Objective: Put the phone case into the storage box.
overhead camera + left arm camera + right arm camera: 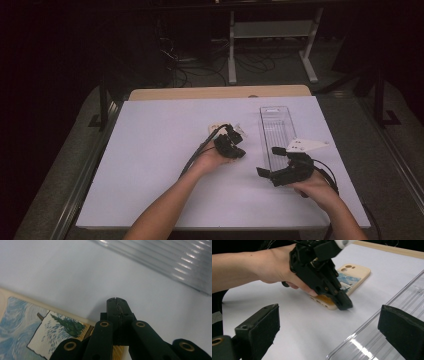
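White table (150,165); phone case (352,277) painted, left tongs (343,303) shut.

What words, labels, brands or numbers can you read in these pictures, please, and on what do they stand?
None can be read.
Phone case: a painted picture of blue swirls and a green tree, no lettering.
Clear tray: a pale patch at its far end, too small to read.
Grippers: no readable marks.
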`<state>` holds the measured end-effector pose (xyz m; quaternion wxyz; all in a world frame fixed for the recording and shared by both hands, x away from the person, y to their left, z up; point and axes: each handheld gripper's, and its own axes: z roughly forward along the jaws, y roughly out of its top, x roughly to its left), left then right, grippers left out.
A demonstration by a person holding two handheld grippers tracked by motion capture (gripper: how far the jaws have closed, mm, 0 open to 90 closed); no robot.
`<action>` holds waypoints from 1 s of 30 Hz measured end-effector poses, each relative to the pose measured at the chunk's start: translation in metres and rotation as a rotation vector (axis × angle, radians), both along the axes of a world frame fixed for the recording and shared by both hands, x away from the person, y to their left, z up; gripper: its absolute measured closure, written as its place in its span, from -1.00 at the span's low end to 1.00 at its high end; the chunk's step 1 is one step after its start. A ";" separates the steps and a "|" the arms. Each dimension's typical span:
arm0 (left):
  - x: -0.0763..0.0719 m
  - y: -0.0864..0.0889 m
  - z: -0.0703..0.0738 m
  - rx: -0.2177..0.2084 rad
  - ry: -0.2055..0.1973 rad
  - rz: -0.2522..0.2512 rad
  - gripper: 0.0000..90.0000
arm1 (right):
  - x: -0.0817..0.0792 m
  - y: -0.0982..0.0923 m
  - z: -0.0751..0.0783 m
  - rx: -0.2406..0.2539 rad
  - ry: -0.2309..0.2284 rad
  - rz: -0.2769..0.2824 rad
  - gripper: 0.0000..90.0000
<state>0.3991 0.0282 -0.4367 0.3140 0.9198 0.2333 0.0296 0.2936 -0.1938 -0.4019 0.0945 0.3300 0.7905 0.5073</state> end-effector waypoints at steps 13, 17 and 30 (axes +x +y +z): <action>-0.006 0.040 0.002 0.021 0.000 0.040 1.00 | 0.000 0.000 0.000 -0.001 -0.001 -0.001 -0.93; -0.006 0.051 0.003 0.030 0.007 0.054 1.00 | 0.000 0.000 0.000 -0.001 -0.001 -0.001 -0.93; -0.001 0.083 0.003 0.040 0.003 0.104 1.00 | 0.000 0.000 0.000 -0.001 -0.001 -0.002 -0.92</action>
